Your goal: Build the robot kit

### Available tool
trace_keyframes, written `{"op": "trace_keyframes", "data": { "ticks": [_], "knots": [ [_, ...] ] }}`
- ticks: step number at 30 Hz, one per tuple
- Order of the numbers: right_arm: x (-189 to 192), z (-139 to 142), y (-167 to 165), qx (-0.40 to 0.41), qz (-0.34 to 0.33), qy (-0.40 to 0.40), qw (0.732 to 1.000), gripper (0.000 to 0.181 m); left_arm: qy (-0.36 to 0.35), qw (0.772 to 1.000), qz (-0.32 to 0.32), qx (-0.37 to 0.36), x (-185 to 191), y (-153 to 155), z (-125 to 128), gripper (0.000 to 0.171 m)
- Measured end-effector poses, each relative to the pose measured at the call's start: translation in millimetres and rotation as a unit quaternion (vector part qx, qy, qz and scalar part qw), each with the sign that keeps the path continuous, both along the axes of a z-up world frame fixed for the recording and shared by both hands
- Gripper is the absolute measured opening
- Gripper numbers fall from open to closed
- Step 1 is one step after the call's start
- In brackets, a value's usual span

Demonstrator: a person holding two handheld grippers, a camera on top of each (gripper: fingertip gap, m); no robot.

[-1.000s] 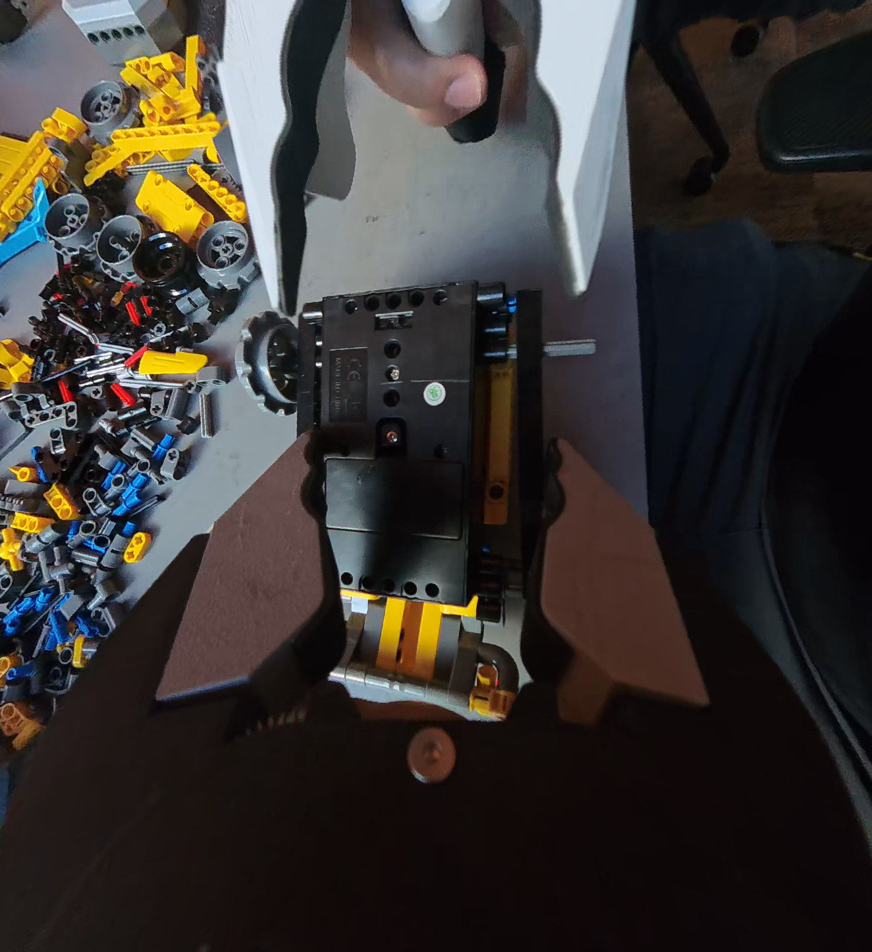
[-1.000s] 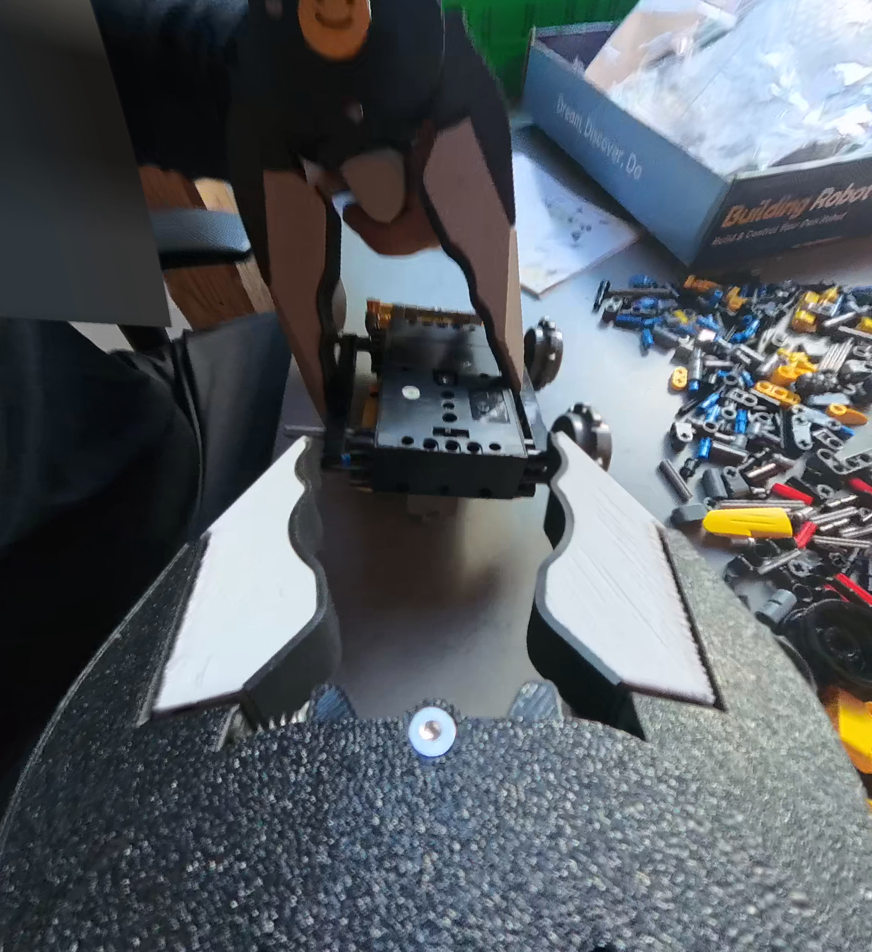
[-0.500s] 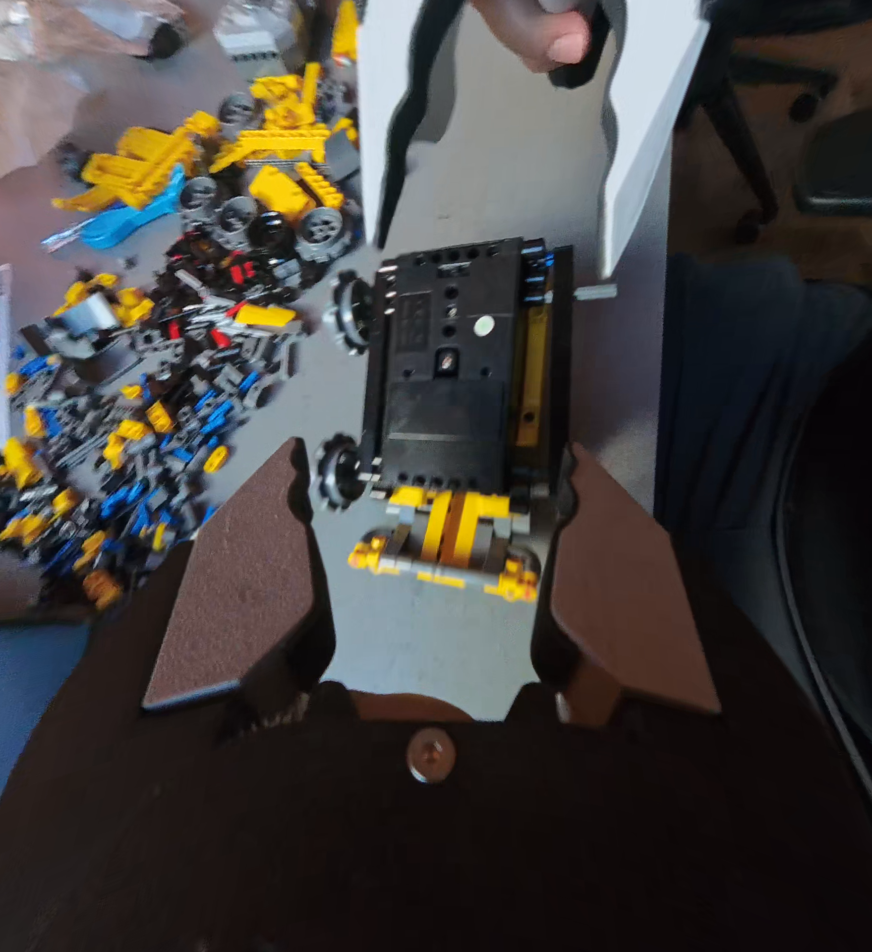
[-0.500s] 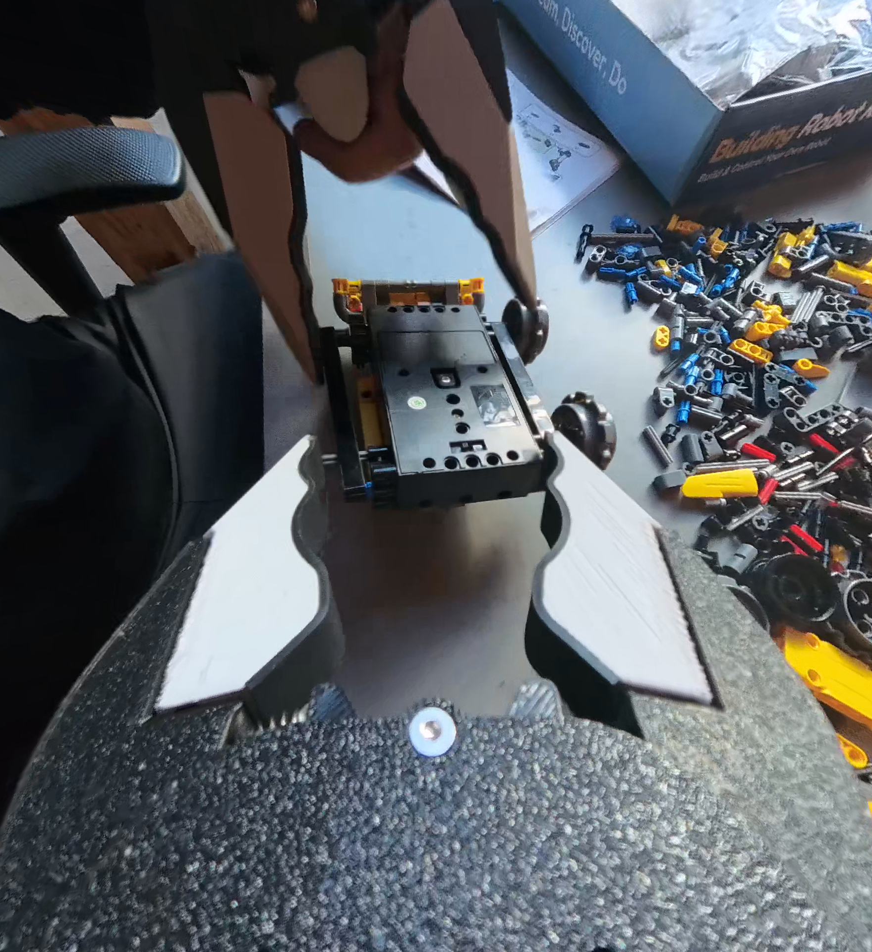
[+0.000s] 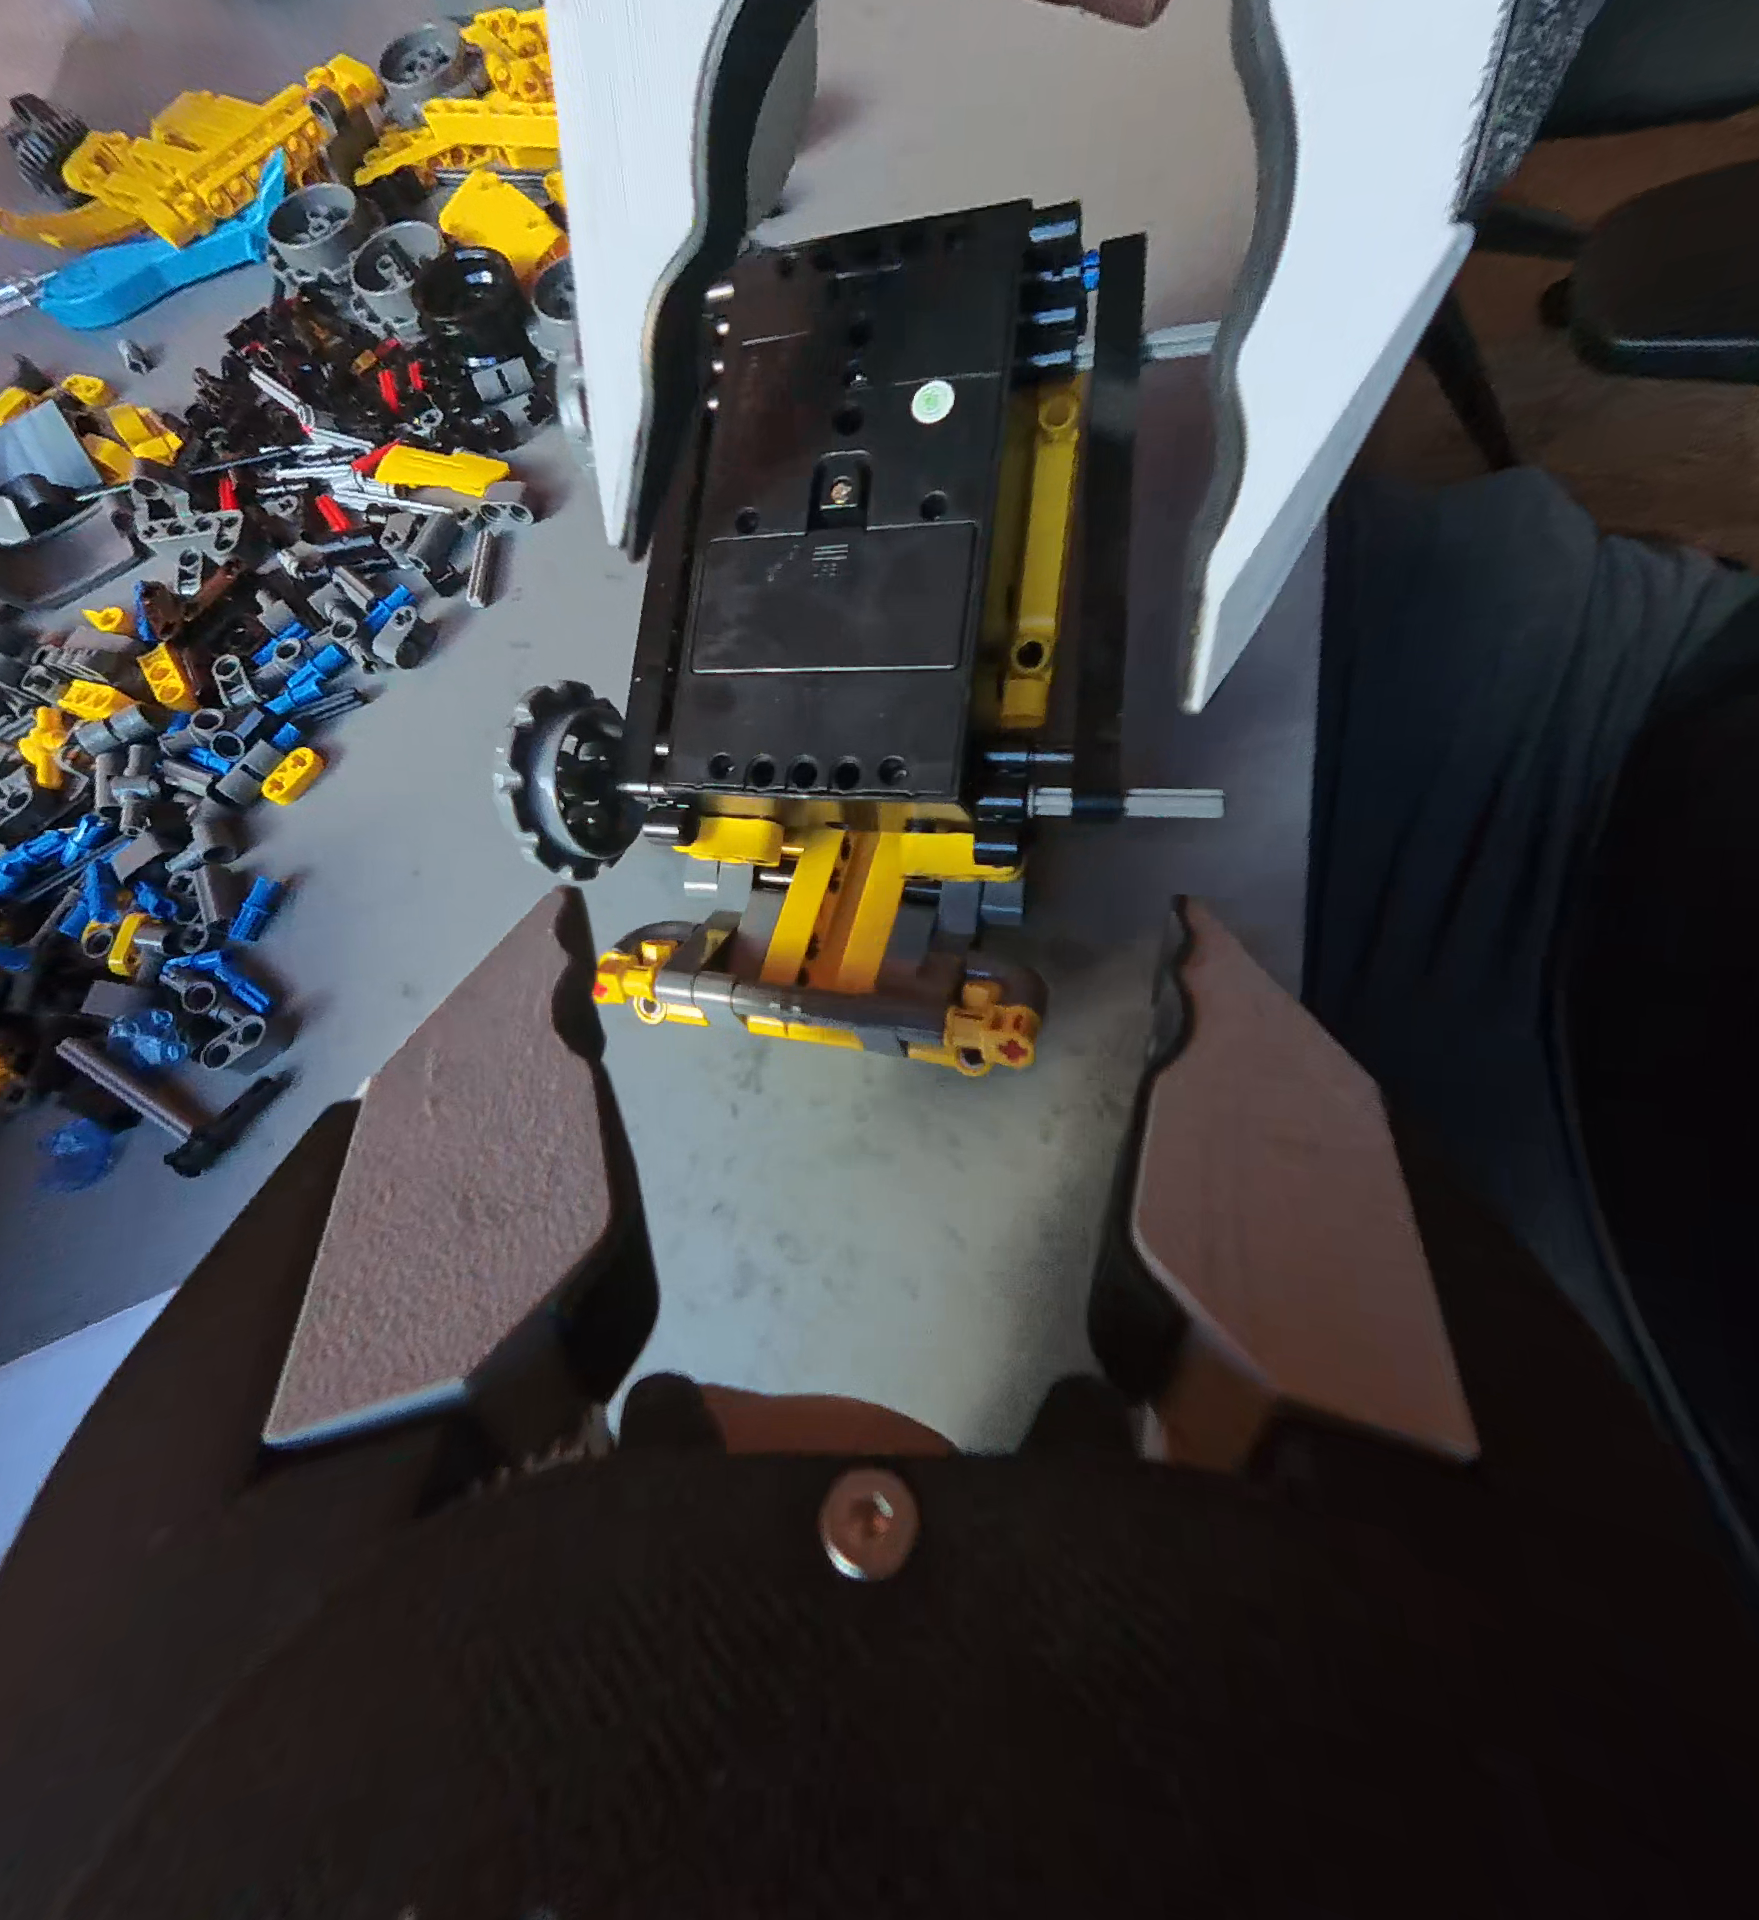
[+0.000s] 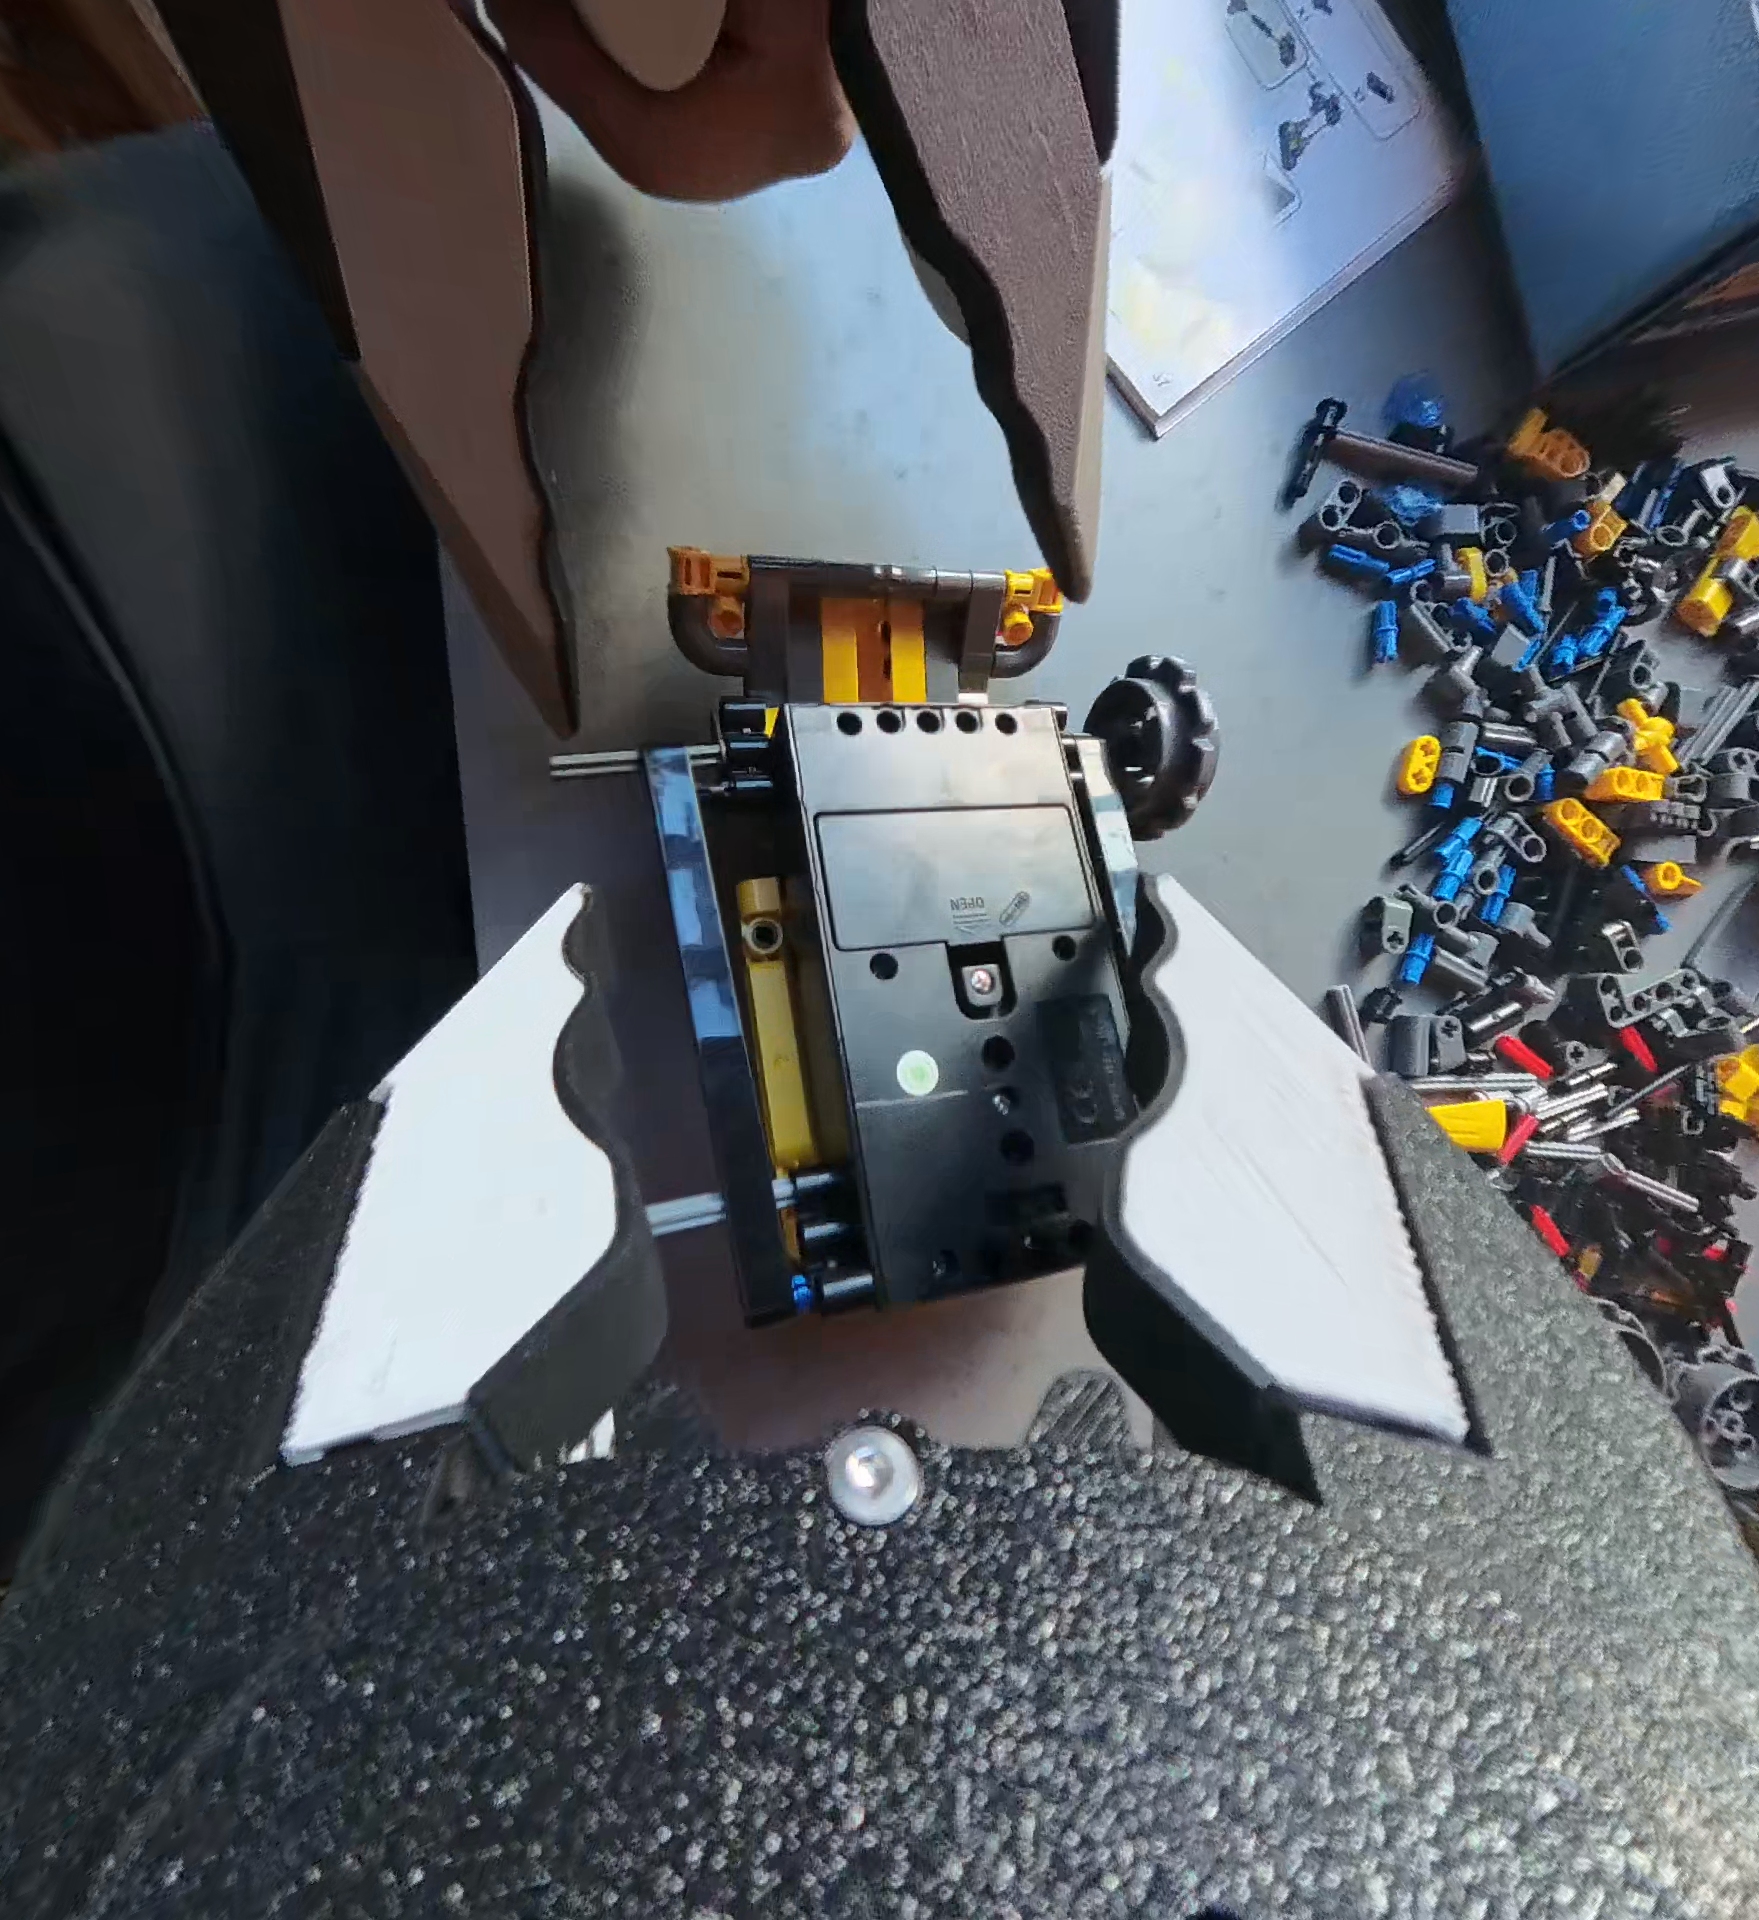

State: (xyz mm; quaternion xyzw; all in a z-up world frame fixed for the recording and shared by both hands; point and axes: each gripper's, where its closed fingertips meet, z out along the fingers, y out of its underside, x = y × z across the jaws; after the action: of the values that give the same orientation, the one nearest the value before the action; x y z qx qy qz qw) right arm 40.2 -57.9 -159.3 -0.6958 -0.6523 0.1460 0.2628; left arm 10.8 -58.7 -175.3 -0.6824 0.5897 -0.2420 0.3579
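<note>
A half-built model [image 5: 833,582] lies on the grey table [image 5: 854,1195]: a black battery box with yellow beams, grey axles and a black toothed wheel [image 5: 568,779]. My left gripper [image 5: 872,914], with brown fingers, is open and empty, its tips just short of the model's yellow end. My right gripper [image 6: 870,888], with white fingers, is open and straddles the black box [image 6: 958,1039]; its right finger touches the box's side. Each gripper also shows in the other's view: the right gripper [image 5: 916,623] over the model, the left gripper [image 6: 818,655] at its far end.
A heap of loose black, blue, yellow and red parts [image 5: 179,623] lies beside the model, also in the right wrist view [image 6: 1581,831]. A printed booklet [image 6: 1270,208] and a blue box [image 6: 1633,156] lie beyond. A person's dark clothing [image 5: 1477,831] is at the table's edge. Tip to tip, the grippers are about 5 centimetres apart.
My left gripper let go of the model and drew back off it. My right gripper moved forward until its fingers stood on both sides of the black box.
</note>
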Motion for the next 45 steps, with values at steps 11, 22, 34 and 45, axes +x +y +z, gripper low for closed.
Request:
{"op": "trace_keyframes", "data": {
  "ticks": [11, 22, 34, 45],
  "knots": [
    [-3.4, -9.7, 5.5, -0.036, -0.007, -0.017, 0.999, 0.097, -0.039, 0.998, -0.017, -0.054, 17.5, 1.1, 4.2, 0.094],
    [-2.7, -10.0, 7.0, -0.043, -0.004, -0.009, 0.999, 0.090, -0.059, 0.992, -0.028, -0.110, 10.4, -1.5, 5.9, 0.098],
    [3.1, 10.1, 6.6, -0.110, 0.059, 0.011, 0.992, 0.091, -0.073, 0.993, -0.040, -0.085, 18.4, -3.7, 8.9, 0.085],
    [-2.0, -0.5, 0.9, -0.172, 0.074, 0.012, 0.982, 0.092, -0.080, 0.991, -0.058, -0.088, 18.6, -10.0, 8.9, 0.089]
  ]
}}
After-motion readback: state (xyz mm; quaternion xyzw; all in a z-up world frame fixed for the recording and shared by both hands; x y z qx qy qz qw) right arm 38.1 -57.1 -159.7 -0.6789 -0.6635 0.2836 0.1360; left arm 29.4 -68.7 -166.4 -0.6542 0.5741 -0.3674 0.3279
